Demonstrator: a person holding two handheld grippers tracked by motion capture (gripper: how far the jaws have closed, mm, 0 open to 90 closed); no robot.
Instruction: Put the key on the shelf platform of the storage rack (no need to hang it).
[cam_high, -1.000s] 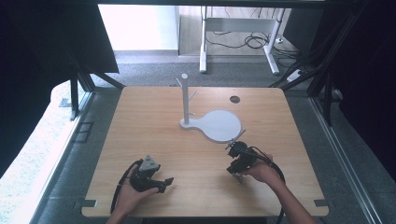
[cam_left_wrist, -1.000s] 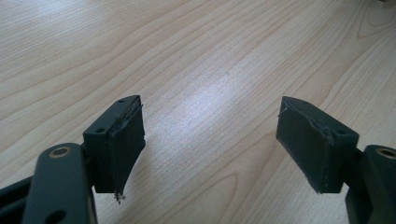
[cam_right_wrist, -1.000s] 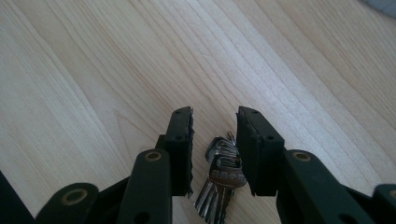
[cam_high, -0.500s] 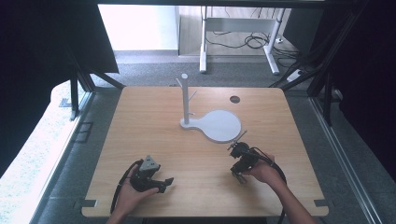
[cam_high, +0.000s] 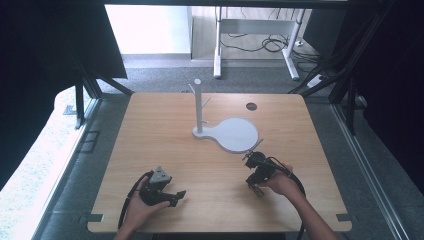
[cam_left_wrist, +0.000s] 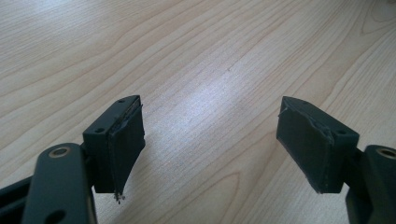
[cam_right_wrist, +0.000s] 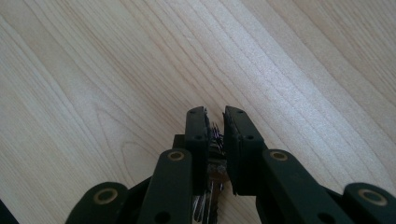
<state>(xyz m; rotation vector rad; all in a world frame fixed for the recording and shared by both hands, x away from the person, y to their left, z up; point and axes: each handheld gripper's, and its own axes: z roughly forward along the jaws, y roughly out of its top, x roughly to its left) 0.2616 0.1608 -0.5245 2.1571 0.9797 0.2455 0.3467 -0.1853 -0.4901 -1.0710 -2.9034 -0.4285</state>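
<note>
My left gripper (cam_high: 172, 194) lies near the table's front left, held by a hand, with its jaws pointing right. In the left gripper view the left gripper (cam_left_wrist: 210, 106) is open wide, with bare wood between its black pads (cam_left_wrist: 126, 135). My right gripper (cam_high: 256, 175) is held low over the table at the front right, just in front of the white round plate (cam_high: 235, 135). In the right gripper view the right gripper (cam_right_wrist: 215, 113) has its jaws nearly together, a thin slit between them, nothing held.
A white post with short pegs (cam_high: 198, 107) rises from the round plate's left end at the middle of the wooden table (cam_high: 150, 145). A dark round hole (cam_high: 251, 106) sits at the back right. Black cables trail from both grippers toward the front edge.
The right hand and its gripper have drifted slightly toward the near edge. The left gripper has stayed where it was.
</note>
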